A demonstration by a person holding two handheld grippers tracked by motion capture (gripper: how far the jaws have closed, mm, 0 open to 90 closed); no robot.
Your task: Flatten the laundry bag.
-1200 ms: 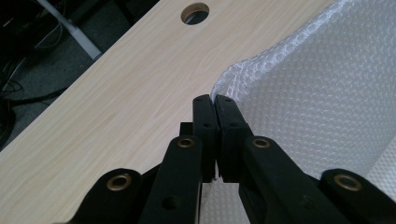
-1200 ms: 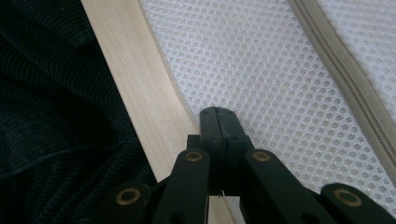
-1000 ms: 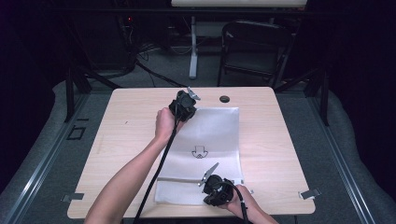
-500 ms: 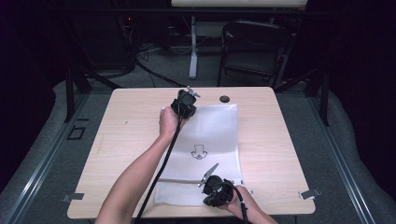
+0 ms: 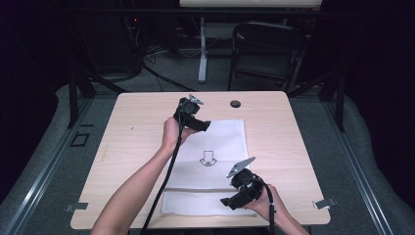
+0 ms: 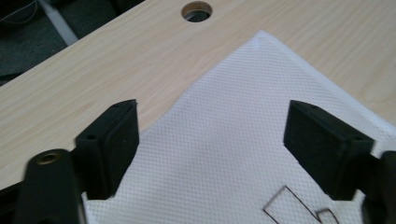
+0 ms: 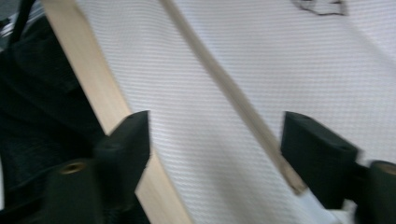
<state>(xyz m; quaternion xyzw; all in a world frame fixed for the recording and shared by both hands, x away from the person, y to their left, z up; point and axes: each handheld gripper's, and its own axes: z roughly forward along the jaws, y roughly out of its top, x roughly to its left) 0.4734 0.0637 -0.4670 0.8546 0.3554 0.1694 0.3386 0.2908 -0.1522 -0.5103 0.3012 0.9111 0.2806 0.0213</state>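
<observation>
White cloth (image 5: 210, 147) near edge partly hidden behind right gripper (image 5: 230, 201).

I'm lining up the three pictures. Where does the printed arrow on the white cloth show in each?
High view: arrow mid-cloth, between both grippers.
Left gripper view: bottom edge, by the right-hand jaw.
Right gripper view: top edge, right of centre.
Shared landmark: the white cloth.
</observation>
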